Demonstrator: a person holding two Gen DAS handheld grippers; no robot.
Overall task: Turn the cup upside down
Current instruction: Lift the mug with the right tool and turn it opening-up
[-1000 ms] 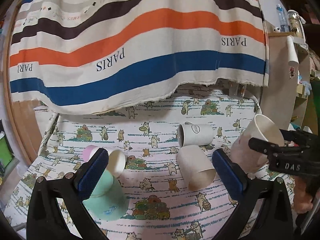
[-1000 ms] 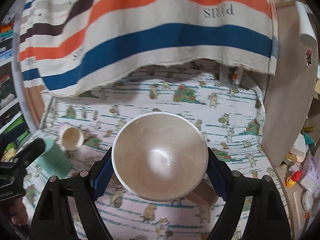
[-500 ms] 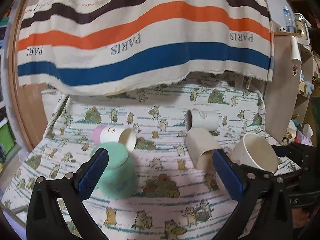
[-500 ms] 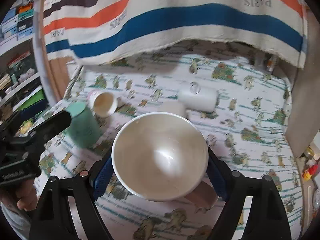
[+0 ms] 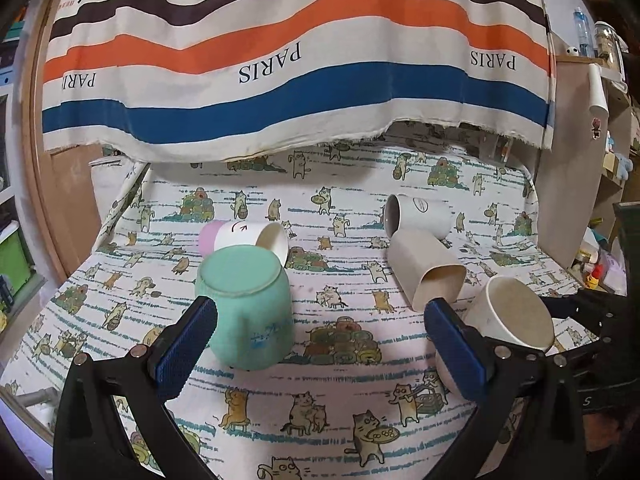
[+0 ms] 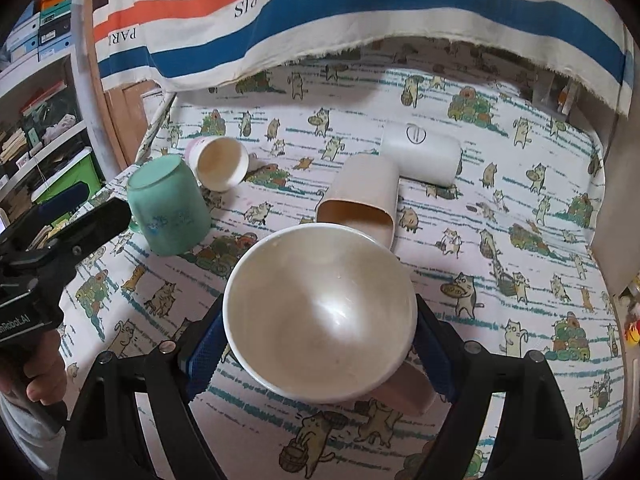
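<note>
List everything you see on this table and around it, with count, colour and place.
held cup: 1, white, between the right gripper's fingers, mouth facing camera
mint mug: 1, green, upside down, left
paper cup: 1, white with pink base, lying behind the mint mug
beige cup: 1, lying, centre-right
white cup: 1, lying, far right
tablecloth: 1, cat print
striped cloth: 1, hanging behind
left hand-held gripper: 1, black, open
right hand-held gripper: 1, black, gripping the cup

Bare tablecloth (image 5: 360, 392) lies open between the green mug (image 5: 248, 312) and the beige tumbler (image 5: 428, 268).
</note>
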